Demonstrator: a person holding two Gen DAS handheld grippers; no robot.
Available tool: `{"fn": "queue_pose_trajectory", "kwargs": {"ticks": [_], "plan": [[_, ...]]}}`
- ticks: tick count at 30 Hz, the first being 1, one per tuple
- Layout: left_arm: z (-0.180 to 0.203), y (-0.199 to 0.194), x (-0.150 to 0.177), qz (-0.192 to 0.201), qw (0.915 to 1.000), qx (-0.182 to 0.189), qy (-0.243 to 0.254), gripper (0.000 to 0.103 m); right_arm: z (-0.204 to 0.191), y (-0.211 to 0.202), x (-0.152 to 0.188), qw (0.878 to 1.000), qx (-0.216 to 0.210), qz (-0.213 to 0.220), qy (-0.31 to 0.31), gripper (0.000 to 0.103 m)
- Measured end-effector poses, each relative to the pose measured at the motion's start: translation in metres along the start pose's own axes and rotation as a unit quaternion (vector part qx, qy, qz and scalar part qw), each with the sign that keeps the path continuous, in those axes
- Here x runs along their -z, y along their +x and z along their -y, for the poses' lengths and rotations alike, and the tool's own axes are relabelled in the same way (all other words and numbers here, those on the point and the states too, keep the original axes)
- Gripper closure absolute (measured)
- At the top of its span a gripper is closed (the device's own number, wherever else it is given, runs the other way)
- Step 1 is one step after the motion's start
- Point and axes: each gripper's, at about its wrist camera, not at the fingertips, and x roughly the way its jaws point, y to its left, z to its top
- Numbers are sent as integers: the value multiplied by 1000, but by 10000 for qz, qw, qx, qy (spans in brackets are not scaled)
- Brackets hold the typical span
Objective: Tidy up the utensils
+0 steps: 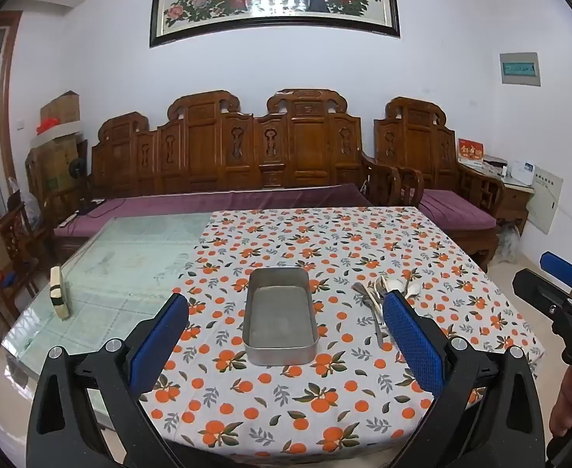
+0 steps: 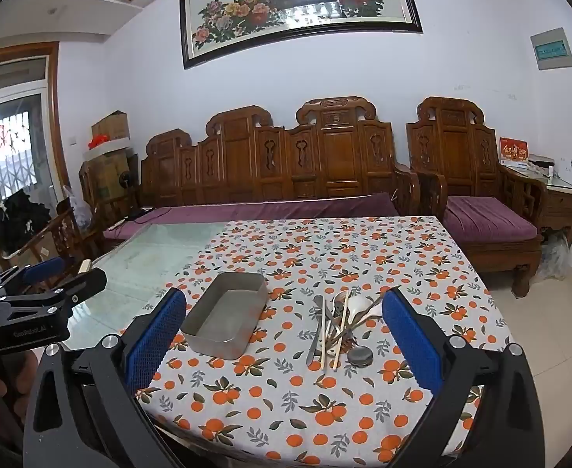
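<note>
My right gripper [image 2: 284, 323], jaws wide and empty, faces the utensil pile [image 2: 338, 327] lying lengthwise ahead; the tray [image 2: 223, 335] sits left, nearer my equally wide left gripper [image 1: 286, 331].

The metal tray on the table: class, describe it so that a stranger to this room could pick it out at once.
Find the table in front of the carved wooden sofa, half covered by an orange-print tablecloth. On that cloth, left of the heap of utensils, lies the metal tray. It alone is a rectangular, empty, dull grey steel container with rounded corners.
</note>
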Motion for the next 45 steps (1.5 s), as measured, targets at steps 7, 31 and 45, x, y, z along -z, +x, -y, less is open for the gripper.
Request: {"fn": "queue_pose_trajectory", "kwargs": {"ticks": [7,31,45], "plan": [[-1,-1,0,-15,10000,4,-9,6,0,-1,0,10000,4,30,1,2],[3,0,-2,22,10000,11,-6,6,1,-2,-1,10000,-14,23,15,2],[5,-5,-8,54,10000,-14,23,6,-1,-4,-4,10000,-10,37,11,2]]}}
